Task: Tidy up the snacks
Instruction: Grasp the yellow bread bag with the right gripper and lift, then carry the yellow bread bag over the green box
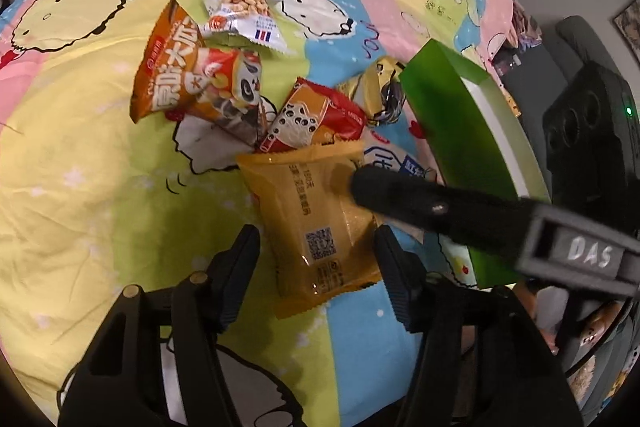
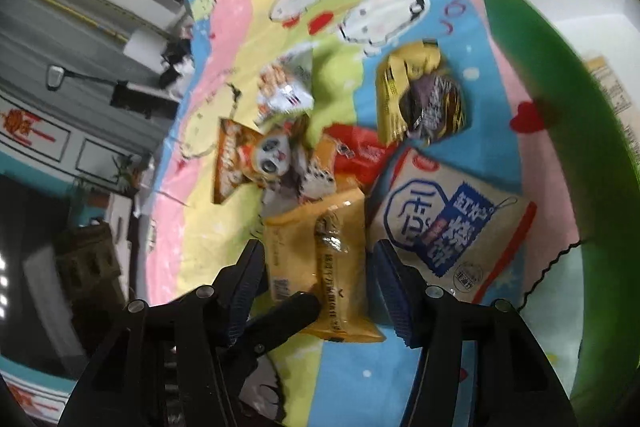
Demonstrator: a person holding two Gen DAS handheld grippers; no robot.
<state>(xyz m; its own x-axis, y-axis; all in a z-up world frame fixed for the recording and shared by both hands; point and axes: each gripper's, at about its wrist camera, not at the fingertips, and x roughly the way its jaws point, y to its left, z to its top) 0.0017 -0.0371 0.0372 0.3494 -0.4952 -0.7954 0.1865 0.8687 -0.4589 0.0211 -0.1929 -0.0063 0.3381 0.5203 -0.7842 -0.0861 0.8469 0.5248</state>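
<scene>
Left wrist view puts the yellow snack packet (image 1: 316, 223) flat on the cartoon-print bedsheet (image 1: 80, 155), lying lengthwise between your left gripper (image 1: 316, 267)'s two pads. The jaws are partly spread: the right pad sits at the packet's edge, while sheet shows between the left pad and the wrapper, so you are not pinching it yet. Your right gripper (image 2: 316, 279) straddles the same packet from the other side, its jaws also partly spread with gaps on both sides, and one of its fingers (image 1: 400, 195) lies across the packet's upper right corner.

Pick one hand for this packet, I would say the left, and move the other off first so the fingers do not collide. Centre the pads over the packet's middle, lower until they brush the sheet, then squeeze gently; the wrapper looks slippery and will probably crumple, and the soft sheet may bunch up into the grip.

Just beyond lie the rest of the pile: a red bubble-tea packet (image 1: 316, 119), a panda-print bag (image 1: 224, 95), an orange bag (image 1: 164, 67), a white nut packet (image 1: 244, 15) and a white-and-blue packet (image 2: 444, 223). The green box (image 1: 452, 123) stands open just to the right, apparently the destination.
</scene>
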